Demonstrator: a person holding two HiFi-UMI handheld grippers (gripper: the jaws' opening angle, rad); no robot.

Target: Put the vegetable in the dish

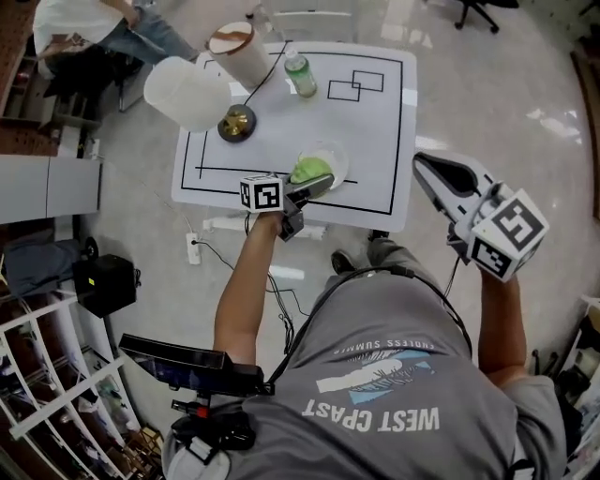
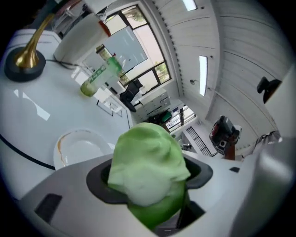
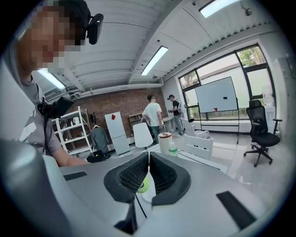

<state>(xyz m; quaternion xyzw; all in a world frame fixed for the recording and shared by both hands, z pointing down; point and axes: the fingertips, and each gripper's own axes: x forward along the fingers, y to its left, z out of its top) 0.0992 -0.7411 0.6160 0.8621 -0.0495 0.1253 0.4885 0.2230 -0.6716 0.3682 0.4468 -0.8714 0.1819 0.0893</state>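
Note:
A light-green leafy vegetable [image 2: 148, 157] sits between the jaws of my left gripper [image 2: 152, 185], which is shut on it. In the head view the vegetable [image 1: 308, 170] hangs over the near side of the white dish [image 1: 330, 147], close to the table's front edge, with the left gripper [image 1: 319, 183] reaching in from the front. The left gripper view shows the dish [image 2: 78, 147] just beyond and left of the vegetable. My right gripper [image 1: 427, 164] hovers off the table's right edge; its pads [image 3: 134, 173] meet with nothing between them.
On the white table [image 1: 375, 178] stand a lamp with a brass base [image 1: 236, 122] and white shade [image 1: 187, 92], a lidded paper cup [image 1: 239, 52] and a green bottle [image 1: 300, 75]. A power strip [image 1: 194, 248] lies on the floor in front. A person [image 1: 94, 28] sits at the far left.

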